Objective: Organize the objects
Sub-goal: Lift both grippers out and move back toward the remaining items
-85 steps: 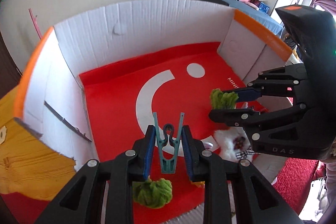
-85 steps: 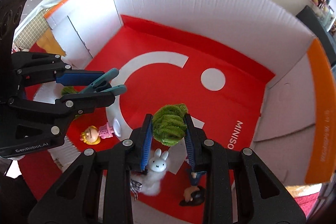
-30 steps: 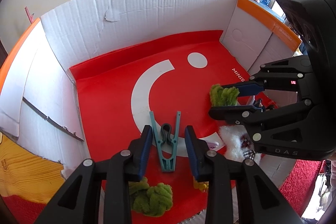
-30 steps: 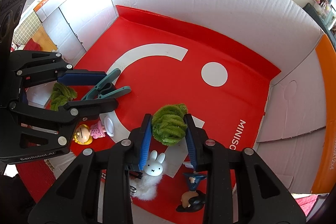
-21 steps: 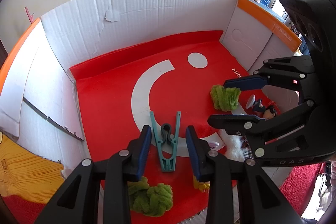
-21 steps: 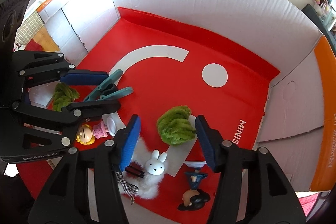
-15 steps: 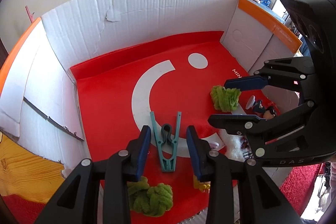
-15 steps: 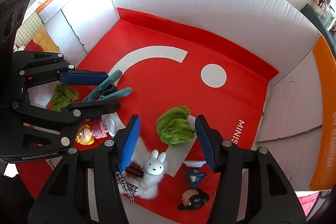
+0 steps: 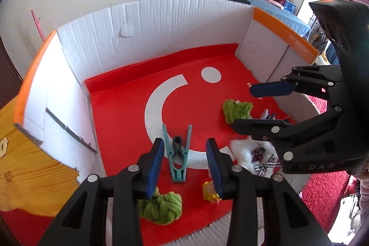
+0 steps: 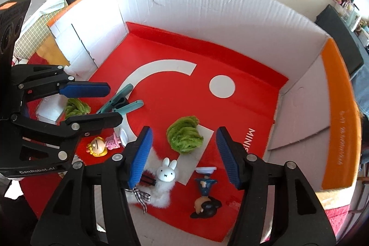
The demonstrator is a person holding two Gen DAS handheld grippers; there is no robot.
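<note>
Both grippers hang over the white cardboard box [image 9: 161, 22] with the red liner [image 10: 175, 89]; each claw is spread and holds nothing.

Left gripper [image 9: 185, 160]: jaws straddle the teal clothespin [image 9: 177, 153], which lies flat on the liner, not touching either pad. A green yarn ball [image 9: 161, 206] sits just below the left finger, and a small yellow-haired figurine [image 9: 210, 193] lies near the right finger.

Right gripper [image 10: 184, 153]: jaws open wide over a second green yarn ball [image 10: 184, 136], which rests partly on a white card [image 10: 198, 149]. The white bunny plush [image 10: 165, 173] lies beside the left pad; a dark-suited figurine [image 10: 205, 197] lies on the near side.

Judgement: both items look released inside the box. To finish well, each gripper should lift straight up with its jaws wide, so no pad snags the yarn or nudges the clothespin. The next pick likely suits the loose figurines; approach from above, clear of the plush fur.
</note>
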